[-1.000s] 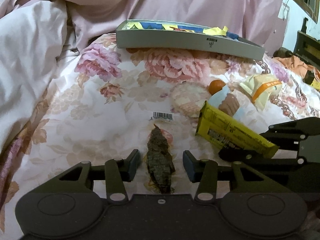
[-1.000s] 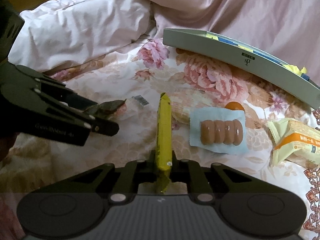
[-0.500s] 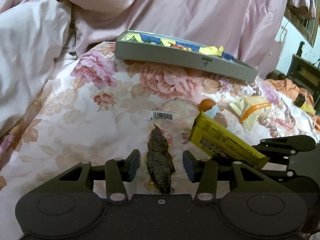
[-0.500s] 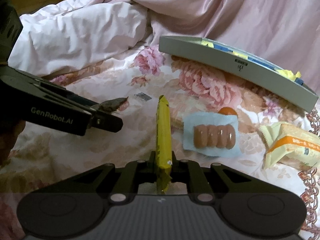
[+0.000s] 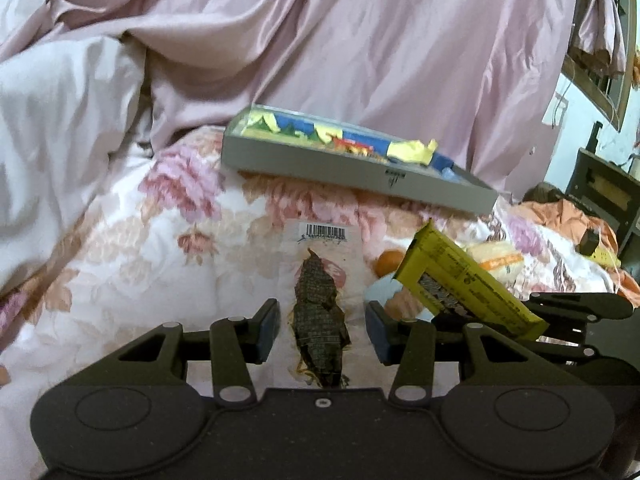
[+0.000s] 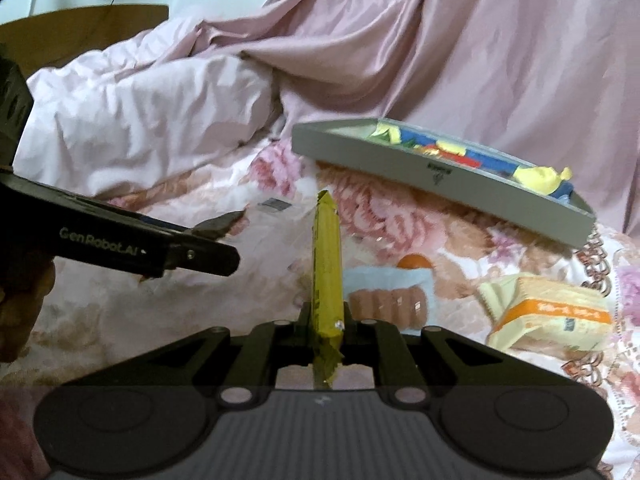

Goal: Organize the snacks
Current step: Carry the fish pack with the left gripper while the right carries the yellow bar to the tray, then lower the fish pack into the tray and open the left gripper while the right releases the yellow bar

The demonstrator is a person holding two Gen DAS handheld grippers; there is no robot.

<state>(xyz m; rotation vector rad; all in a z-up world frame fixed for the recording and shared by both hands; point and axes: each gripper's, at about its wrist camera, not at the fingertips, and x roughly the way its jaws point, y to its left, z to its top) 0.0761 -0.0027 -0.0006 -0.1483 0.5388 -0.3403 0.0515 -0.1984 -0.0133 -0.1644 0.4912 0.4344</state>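
Left wrist view shows a clear vacuum pouch point(image 5: 320, 312) holding a dark, scaly-textured dried piece, with a barcode label at its far end. It lies lengthwise between the fingers of the left gripper point(image 5: 320, 330), whose blue pads point(image 5: 266, 330) stand a little off the dark contents on either side; whether they press the clear edges of the pouch cannot be told from this view. From the right wrist view the pouch's dark tip point(image 6: 218, 224) sticks out past the left gripper point(image 6: 208, 254) and appears lifted off the flowered bedspread point(image 6: 120, 312), which suggests a grip.

The right gripper point(image 6: 326, 330) is nearly closed, its jaws clamped on the near end of a long yellow snack bar point(image 6: 326, 264) that points straight ahead, standing on its narrow edge. In the left wrist view that bar point(image 5: 460, 284) slants up to the left from the right gripper point(image 5: 532, 324).

Ahead and right of the right gripper lie a pale blue pack of brown sausages point(image 6: 390, 300), an orange round thing point(image 6: 414, 261) just behind it, and a cream-and-orange biscuit pack point(image 6: 552, 312). Farther ahead sits a grey tray point(image 6: 400, 160) holding blue, yellow and red wrappers, against rumpled pink bedding point(image 6: 440, 48).
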